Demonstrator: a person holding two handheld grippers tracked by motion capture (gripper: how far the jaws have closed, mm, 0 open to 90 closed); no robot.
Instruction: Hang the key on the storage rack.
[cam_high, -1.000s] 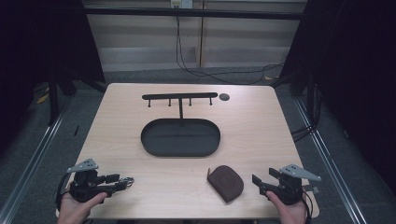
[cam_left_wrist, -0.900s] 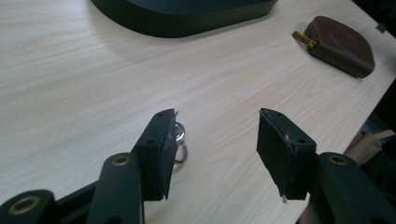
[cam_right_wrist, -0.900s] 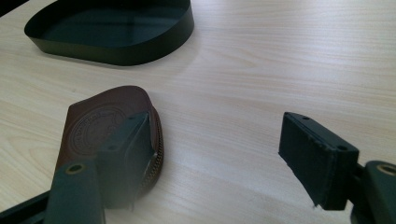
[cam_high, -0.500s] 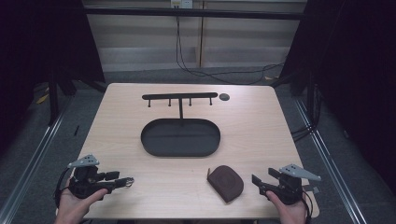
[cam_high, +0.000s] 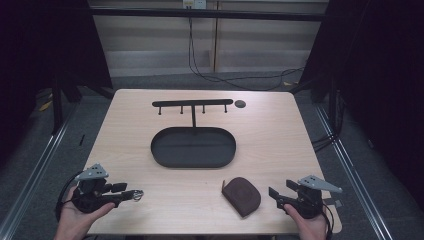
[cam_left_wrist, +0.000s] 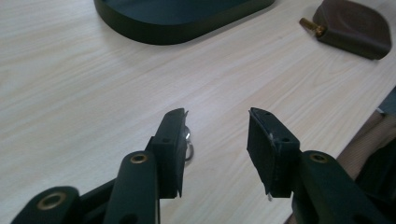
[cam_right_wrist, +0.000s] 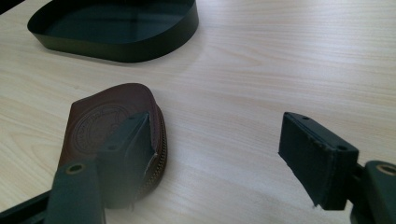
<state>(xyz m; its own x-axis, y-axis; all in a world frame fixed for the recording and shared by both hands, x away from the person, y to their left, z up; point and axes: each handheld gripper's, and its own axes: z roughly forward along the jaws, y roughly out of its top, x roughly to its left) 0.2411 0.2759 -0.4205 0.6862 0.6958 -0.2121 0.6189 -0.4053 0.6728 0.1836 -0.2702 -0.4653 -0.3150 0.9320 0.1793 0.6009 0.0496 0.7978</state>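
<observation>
One brown leather pouch (cam_high: 241, 196), embossed round seal, zip edge, flat on table (cam_high: 280, 140); both hand-held grippers' jaws apart.

Light wood table (cam_high: 270, 135) w/ a few things on it.
Black oval tray (cam_high: 193, 147) at centre w/ peg rack (cam_high: 192, 103) at its far rim; small dark disc (cam_high: 240, 104) beside rack; brown zip pouch (cam_high: 242, 195) nr front edge.
</observation>
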